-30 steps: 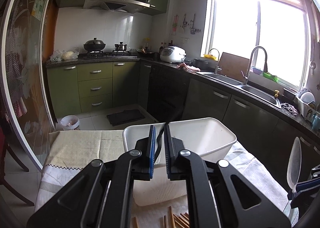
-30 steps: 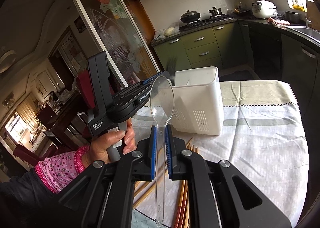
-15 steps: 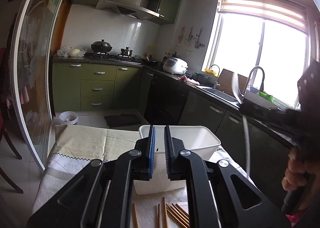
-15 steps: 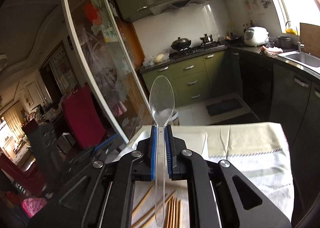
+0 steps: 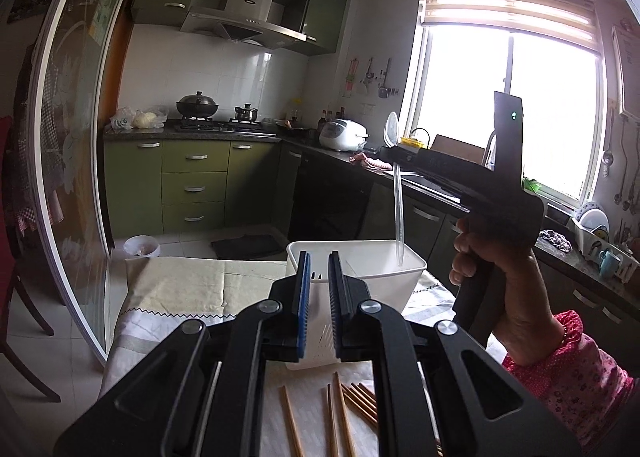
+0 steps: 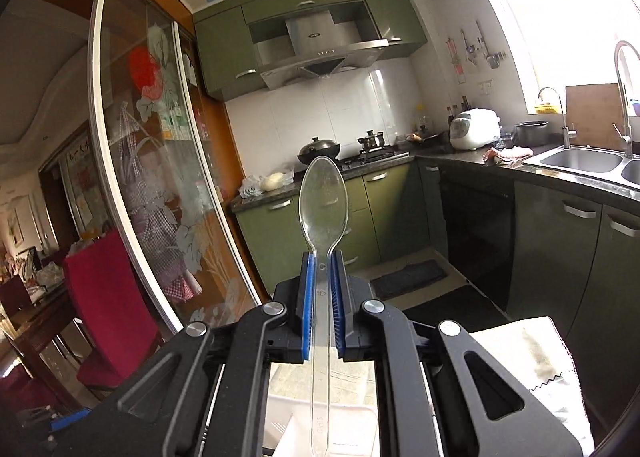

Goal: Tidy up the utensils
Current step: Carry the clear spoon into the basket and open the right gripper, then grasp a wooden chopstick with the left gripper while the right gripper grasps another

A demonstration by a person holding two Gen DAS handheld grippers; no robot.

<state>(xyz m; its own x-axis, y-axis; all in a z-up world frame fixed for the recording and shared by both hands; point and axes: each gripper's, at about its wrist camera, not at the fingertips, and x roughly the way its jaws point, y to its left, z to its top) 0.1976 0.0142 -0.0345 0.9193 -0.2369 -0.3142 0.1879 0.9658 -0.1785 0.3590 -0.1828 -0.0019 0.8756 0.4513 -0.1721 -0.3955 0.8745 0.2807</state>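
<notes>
A clear plastic spoon (image 6: 323, 209) stands upright, bowl up, with my right gripper (image 6: 320, 277) shut on its handle. In the left wrist view a hand holds that right gripper (image 5: 394, 155) level above the white utensil bin (image 5: 408, 277). The spoon (image 5: 397, 209) hangs from it, and its handle end dips into the bin's right compartment. My left gripper (image 5: 316, 269) is shut with nothing between its pads, just in front of the bin. Several wooden chopsticks (image 5: 336, 409) lie on the cloth below it. Under the right gripper the bin (image 6: 280, 405) shows only partly.
The table carries a pale tablecloth (image 5: 176, 285) whose far edge drops to the kitchen floor. Green cabinets (image 5: 192, 181), a stove and a sink counter (image 6: 580, 169) lie beyond. A glass sliding door (image 6: 160, 177) and a red chair (image 6: 104, 297) stand to the left.
The right gripper swung with the spoon from beside the bin to above it, so the handle end now dips inside. The left gripper drew back from the bin; the dark strip between its pads is gone.
</notes>
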